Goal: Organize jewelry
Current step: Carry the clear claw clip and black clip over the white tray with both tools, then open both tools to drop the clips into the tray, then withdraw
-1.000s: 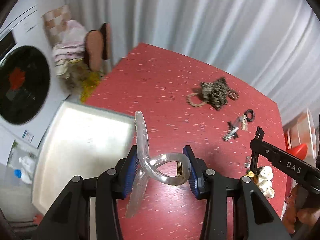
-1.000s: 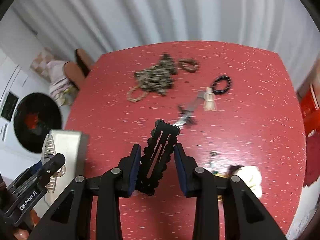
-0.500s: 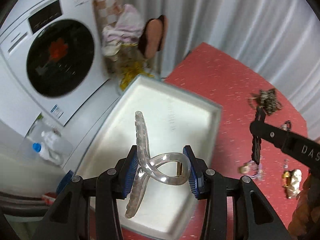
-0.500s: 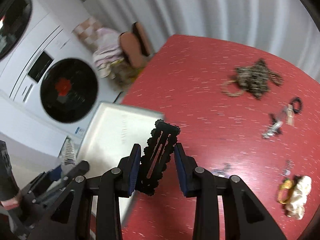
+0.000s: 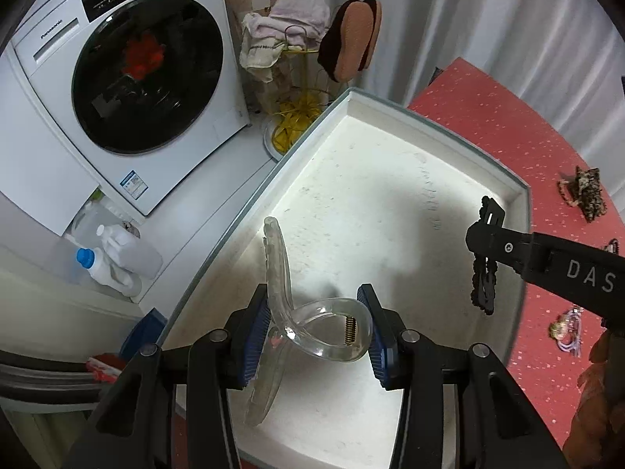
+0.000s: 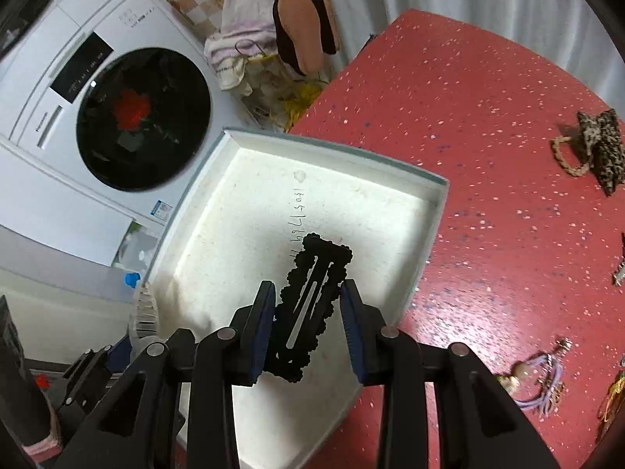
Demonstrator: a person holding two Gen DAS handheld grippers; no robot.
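My left gripper (image 5: 317, 328) is shut on a clear plastic claw hair clip (image 5: 297, 312) and hangs over the white tray (image 5: 390, 211). In the right wrist view, my right gripper (image 6: 306, 322) is shut on a black scalloped snap hair clip (image 6: 308, 305), also above the white tray (image 6: 250, 195). The right gripper (image 5: 484, 246) shows from the side in the left wrist view with the black clip (image 5: 484, 289) hanging in it. The clear clip (image 6: 144, 308) peeks in at the lower left of the right wrist view.
The tray sits at the left edge of a red speckled table (image 6: 488, 148). On the table lie a leopard-print scrunchie (image 6: 601, 148), purple hair ties (image 6: 543, 379) and more accessories at the far right. A washing machine (image 5: 129, 90) and detergent bottles (image 5: 113, 258) stand beyond the edge.
Both grippers have swung left from over the red table to over the white tray and come lower, each keeping its clip. The washing machine has come into view.
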